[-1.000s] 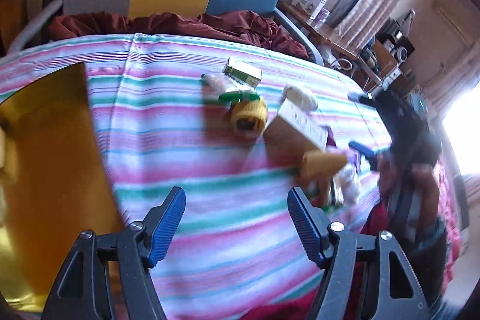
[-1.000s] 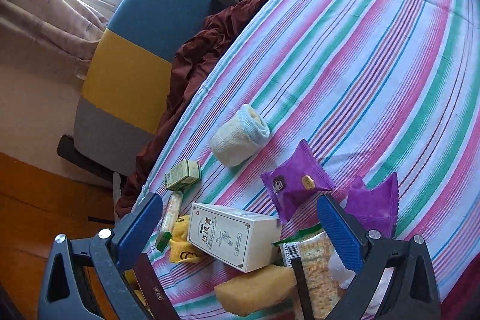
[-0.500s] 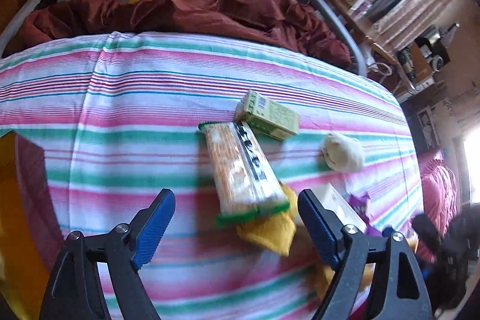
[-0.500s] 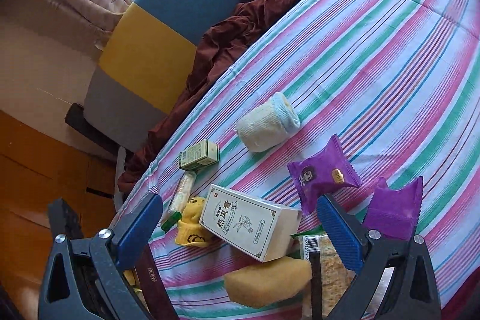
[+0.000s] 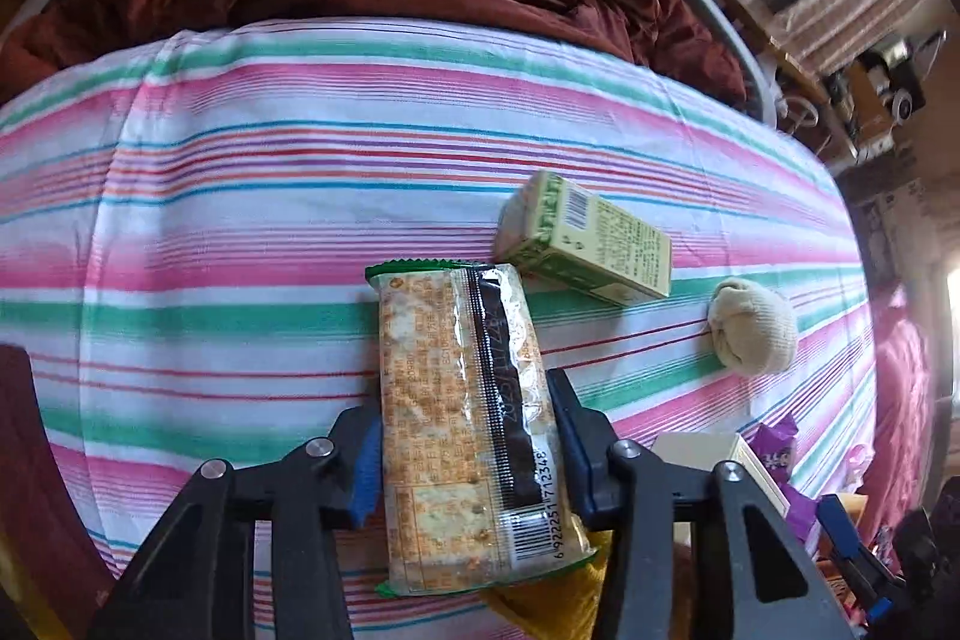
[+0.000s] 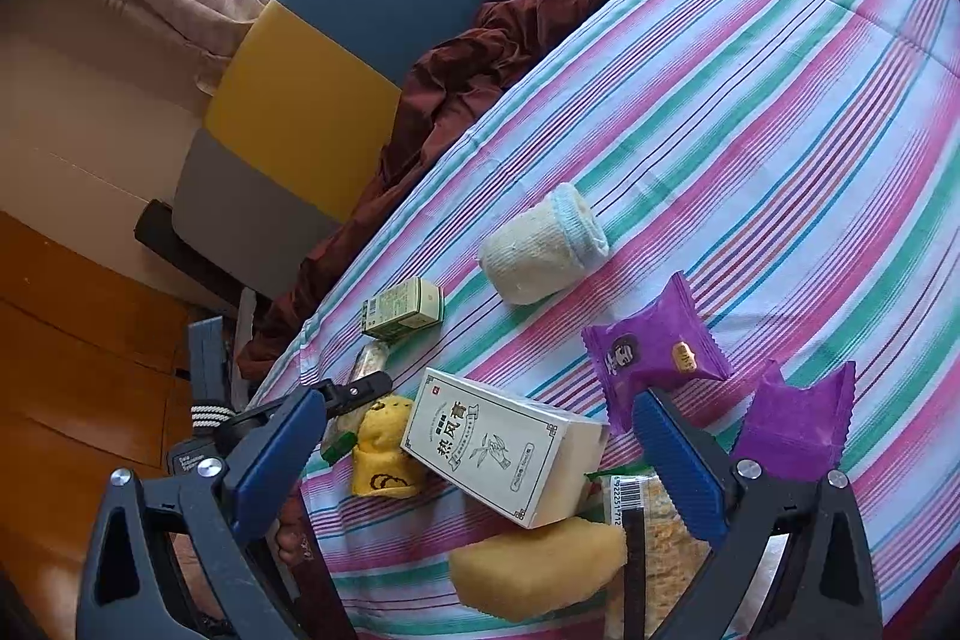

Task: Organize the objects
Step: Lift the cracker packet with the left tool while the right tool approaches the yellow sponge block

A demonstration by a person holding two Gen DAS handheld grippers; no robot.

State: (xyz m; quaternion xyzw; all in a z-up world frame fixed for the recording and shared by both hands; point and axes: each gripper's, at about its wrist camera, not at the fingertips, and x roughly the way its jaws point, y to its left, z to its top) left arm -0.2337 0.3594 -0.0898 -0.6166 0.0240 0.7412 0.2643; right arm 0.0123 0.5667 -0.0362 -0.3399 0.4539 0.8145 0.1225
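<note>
Clear-wrapped, green-edged cracker packet (image 5: 465, 418) sits lengthwise between our left gripper (image 5: 465, 451) fingers, which are clamped on its sides, over the striped bedspread (image 5: 240, 232). Just ahead and to the right lies a small pale-green carton (image 5: 591, 241); further right, a rolled cream sock (image 5: 753, 334). Beneath the packet's near end a yellow plush piece (image 5: 558, 604) peeks out. Our right gripper (image 6: 474, 466) hangs wide apart above a white printed box (image 6: 501, 445), holding nothing. We judge the pick is under way; next we must lift cleanly without snagging the plush, then choose a spot.
</note>
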